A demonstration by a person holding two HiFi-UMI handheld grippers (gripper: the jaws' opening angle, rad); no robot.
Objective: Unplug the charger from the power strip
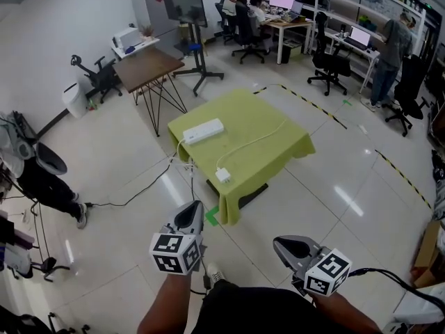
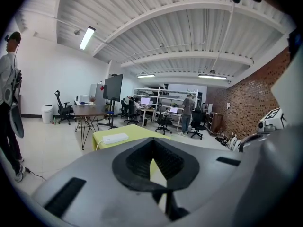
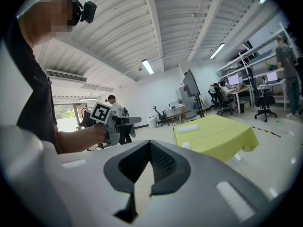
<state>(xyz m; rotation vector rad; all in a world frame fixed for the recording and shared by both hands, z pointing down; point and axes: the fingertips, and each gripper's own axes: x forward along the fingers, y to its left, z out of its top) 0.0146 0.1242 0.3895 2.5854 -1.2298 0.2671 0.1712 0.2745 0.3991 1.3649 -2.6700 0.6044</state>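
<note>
A low table under a yellow-green cloth (image 1: pixel 278 127) stands ahead of me. A white power strip (image 1: pixel 203 131) lies at its far left, with its cord dropping off the left edge. A small white charger (image 1: pixel 223 175) sits near the front edge, apart from the strip, and its thin white cable (image 1: pixel 257 142) curves off to the right. My left gripper (image 1: pixel 189 216) and right gripper (image 1: pixel 284 245) hang close to my body, well short of the table, both shut and empty. The right gripper view shows the strip (image 3: pixel 187 128) and the left gripper (image 3: pixel 137 119) beside it.
A brown table (image 1: pixel 147 67) and a screen on a wheeled stand (image 1: pixel 184 2) stand beyond the cloth table. A person (image 1: pixel 42 172) stands at the left. A black cable (image 1: pixel 139 193) crosses the floor. Office chairs, desks and people fill the back right.
</note>
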